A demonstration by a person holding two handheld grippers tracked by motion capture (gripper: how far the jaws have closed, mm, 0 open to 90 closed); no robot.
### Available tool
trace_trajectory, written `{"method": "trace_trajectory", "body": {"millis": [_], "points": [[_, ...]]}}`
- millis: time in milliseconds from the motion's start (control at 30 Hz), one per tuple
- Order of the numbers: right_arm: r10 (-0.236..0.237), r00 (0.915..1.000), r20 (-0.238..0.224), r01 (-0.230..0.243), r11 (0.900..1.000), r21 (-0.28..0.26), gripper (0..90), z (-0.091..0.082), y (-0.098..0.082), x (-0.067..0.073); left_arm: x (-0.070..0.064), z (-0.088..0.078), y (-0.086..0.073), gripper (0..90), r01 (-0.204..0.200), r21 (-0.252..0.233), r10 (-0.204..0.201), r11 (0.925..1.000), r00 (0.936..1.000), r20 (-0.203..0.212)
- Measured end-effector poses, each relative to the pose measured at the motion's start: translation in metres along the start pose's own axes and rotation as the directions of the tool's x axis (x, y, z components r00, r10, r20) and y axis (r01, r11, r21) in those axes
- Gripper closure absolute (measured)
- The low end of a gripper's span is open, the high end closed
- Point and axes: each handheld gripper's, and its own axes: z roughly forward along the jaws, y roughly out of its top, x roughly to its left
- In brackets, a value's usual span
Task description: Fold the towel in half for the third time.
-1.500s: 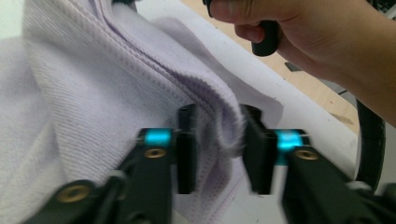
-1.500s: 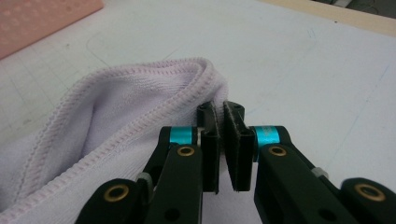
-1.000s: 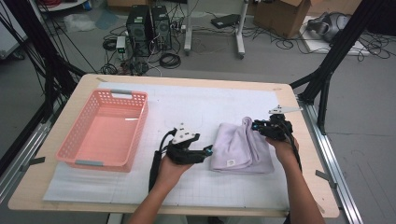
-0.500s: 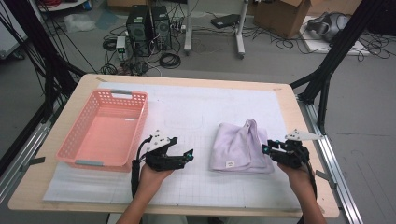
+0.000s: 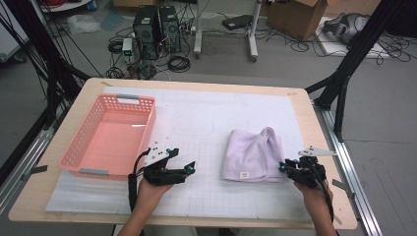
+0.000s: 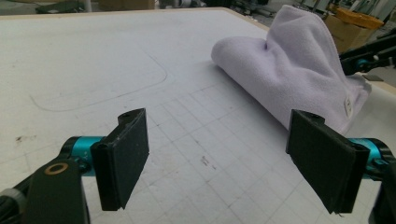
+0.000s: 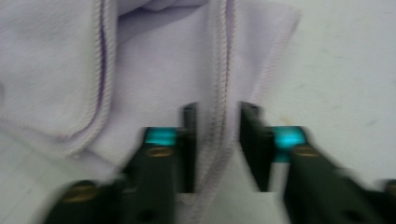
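The left hand-held gripper [image 6: 224, 158] stands spread wide over the table [image 5: 206, 118], its jaws just opened, holding nothing. The right hand-held gripper [image 7: 217, 149] is half spread around the seam of the lilac towel [image 5: 253, 155], not pinching.

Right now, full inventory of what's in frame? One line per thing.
towel: 1, pale lilac, folded, right of centre on the mat
basket: 1, pink plastic, empty, left side of the table
mat: 1, white with a grid, covers most of the table
table: 1, light wood top
computer towers: 2, black, on the floor beyond the table
cardboard box: 1, brown, floor at far right
cables: many, black, across the floor
left gripper: 1, black with teal, jaws wide open and empty, left of the towel
right gripper: 1, black with teal, at the towel's near right corner, jaws either side of a hem, gap visible on the right
hands: 2, at the table's near edge
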Motion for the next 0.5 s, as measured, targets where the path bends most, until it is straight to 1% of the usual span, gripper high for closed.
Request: {"method": "trace_trajectory", "body": {"millis": [67,100,133,167,200,267,300,367,433,467,500], "points": [[0.003,0.9998,-0.019,-0.004,0.998,-0.060,61.1,-0.005,0.000,0.005,0.001,-0.001,-0.001,22.3,-0.002,0.001,0.002,1.0000,1.0000,-0.004],[-0.004,0.9994,-0.033,0.001,0.997,-0.076,61.1,-0.007,0.001,0.010,0.001,-0.001,-0.001,22.5,0.002,-0.002,-0.002,1.0000,1.0000,-0.005],[-0.021,0.9981,-0.058,0.016,0.996,-0.085,61.2,-0.007,0.003,0.014,0.002,-0.001,-0.001,22.5,0.000,-0.002,0.000,1.0000,1.0000,-0.005],[-0.043,0.9962,-0.076,0.037,0.996,-0.085,61.1,-0.005,0.005,0.019,0.002,0.000,-0.002,22.6,0.001,0.000,-0.001,1.0000,1.0000,-0.002],[-0.055,0.9937,-0.098,0.046,0.995,-0.085,60.3,-0.004,0.007,0.024,0.002,0.000,-0.002,22.6,0.002,-0.001,-0.002,1.0000,1.0000,-0.003],[-0.057,0.9874,-0.148,0.044,0.995,-0.092,56.1,0.000,0.009,0.034,0.001,0.001,-0.002,22.8,-0.002,0.003,0.002,1.0000,1.0000,0.000],[-0.064,0.9841,-0.166,0.048,0.994,-0.101,54.2,0.002,0.010,0.037,0.001,0.002,-0.003,23.0,-0.004,0.003,0.004,1.0000,1.0000,0.003],[-0.067,0.9782,-0.196,0.049,0.994,-0.094,49.1,0.008,0.011,0.043,0.000,0.004,-0.003,23.2,-0.009,0.009,0.009,0.9999,0.9999,0.008],[-0.077,0.9781,-0.193,0.064,0.995,-0.070,49.7,0.015,0.011,0.048,-0.001,0.005,-0.003,23.7,-0.010,0.012,0.010,0.9999,0.9998,0.014],[-0.081,0.9788,-0.188,0.070,0.996,-0.062,51.9,0.019,0.011,0.049,-0.001,0.005,-0.003,23.7,-0.010,0.013,0.010,0.9999,0.9998,0.016],[-0.081,0.9800,-0.181,0.073,0.996,-0.053,59.4,0.022,0.011,0.049,-0.002,0.005,-0.003,23.7,-0.011,0.013,0.011,0.9999,0.9998,0.014]]}}
